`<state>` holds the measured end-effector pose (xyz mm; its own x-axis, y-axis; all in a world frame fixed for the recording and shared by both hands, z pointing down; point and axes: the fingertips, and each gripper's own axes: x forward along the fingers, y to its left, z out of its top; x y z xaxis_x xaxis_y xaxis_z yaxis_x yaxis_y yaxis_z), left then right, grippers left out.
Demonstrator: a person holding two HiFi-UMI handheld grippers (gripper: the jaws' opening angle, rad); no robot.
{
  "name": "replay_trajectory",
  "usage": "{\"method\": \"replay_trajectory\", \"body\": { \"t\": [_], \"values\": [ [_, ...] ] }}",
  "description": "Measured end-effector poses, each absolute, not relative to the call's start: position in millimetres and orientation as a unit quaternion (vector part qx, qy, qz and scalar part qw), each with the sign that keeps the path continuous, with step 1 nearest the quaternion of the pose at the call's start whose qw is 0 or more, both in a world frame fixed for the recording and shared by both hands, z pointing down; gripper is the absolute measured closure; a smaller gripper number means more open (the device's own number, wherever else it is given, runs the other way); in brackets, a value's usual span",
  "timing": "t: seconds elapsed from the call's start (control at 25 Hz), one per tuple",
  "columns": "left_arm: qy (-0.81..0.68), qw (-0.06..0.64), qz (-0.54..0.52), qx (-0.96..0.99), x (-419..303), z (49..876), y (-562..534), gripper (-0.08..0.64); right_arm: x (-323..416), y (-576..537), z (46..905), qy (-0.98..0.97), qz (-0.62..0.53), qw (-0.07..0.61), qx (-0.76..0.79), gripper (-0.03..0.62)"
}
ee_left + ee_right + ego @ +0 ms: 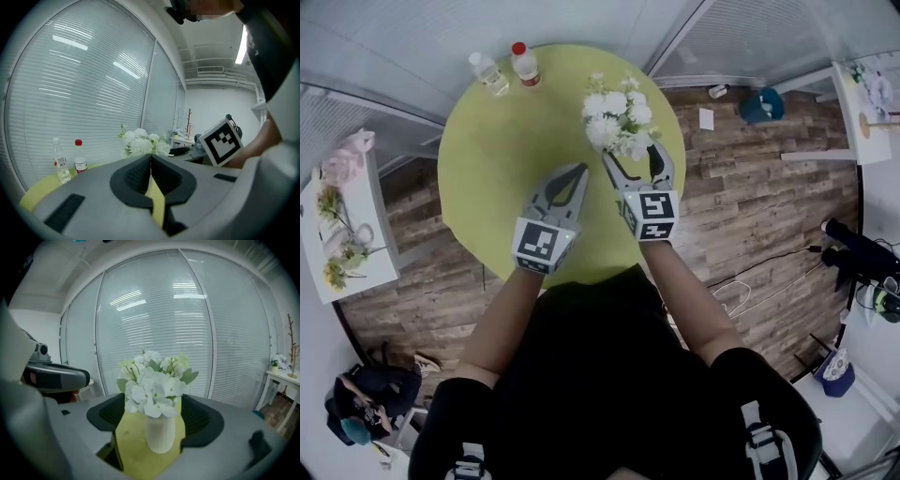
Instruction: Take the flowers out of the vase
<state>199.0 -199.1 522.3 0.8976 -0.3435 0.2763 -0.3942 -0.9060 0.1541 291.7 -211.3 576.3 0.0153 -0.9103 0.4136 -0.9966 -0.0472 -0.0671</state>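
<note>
Two grippers hang over the green table, and we judge the right one better placed for the pull. The right gripper has its jaws spread wide with nothing pressed between them, and the white vase stands straight ahead, in line with the gap. The flowers sit in that vase near the table's far right edge, stems upright and heads pointing up, so their long axis runs vertical. The left gripper lies just beside, jaws together and empty, farther from the blooms.
</note>
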Motion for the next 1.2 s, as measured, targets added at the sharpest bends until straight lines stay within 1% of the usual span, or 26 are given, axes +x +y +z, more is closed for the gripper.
{"method": "replay_trajectory", "body": {
  "t": [0.24,0.28,0.32,0.4,0.56,0.64,0.8,1.2],
  "values": [
    [-0.19,0.106,0.125,0.968,196.6,526.5,-201.3,0.546,294.8,-214.7,567.1,-0.674,0.15,0.117,0.714,0.238],
    [-0.19,0.105,0.126,0.968,196.5,526.8,-201.8,0.546,295.4,-214.8,566.1,-0.674,0.147,0.117,0.715,0.247],
    [-0.189,0.103,0.128,0.968,196.6,527.0,-202.0,0.546,296.1,-214.4,565.0,-0.673,0.143,0.116,0.716,0.277],
    [-0.19,0.102,0.129,0.968,196.9,526.7,-201.7,0.546,297.8,-212.6,562.3,-0.672,0.135,0.116,0.719,0.383],
    [-0.191,0.106,0.125,0.968,196.9,525.9,-200.9,0.546,298.2,-210.5,559.0,-0.673,0.127,0.118,0.719,0.498],
    [-0.191,0.107,0.125,0.968,196.4,526.2,-202.2,0.546,297.7,-211.4,558.2,-0.675,0.123,0.117,0.718,0.531],
    [-0.192,0.106,0.122,0.968,196.1,525.4,-204.7,0.546,299.6,-213.3,553.2,-0.678,0.119,0.111,0.716,0.552],
    [-0.195,0.104,0.111,0.969,191.6,513.5,-213.8,0.546,299.0,-218.4,532.5,-0.681,0.108,0.1,0.717,0.56]
  ]
}}
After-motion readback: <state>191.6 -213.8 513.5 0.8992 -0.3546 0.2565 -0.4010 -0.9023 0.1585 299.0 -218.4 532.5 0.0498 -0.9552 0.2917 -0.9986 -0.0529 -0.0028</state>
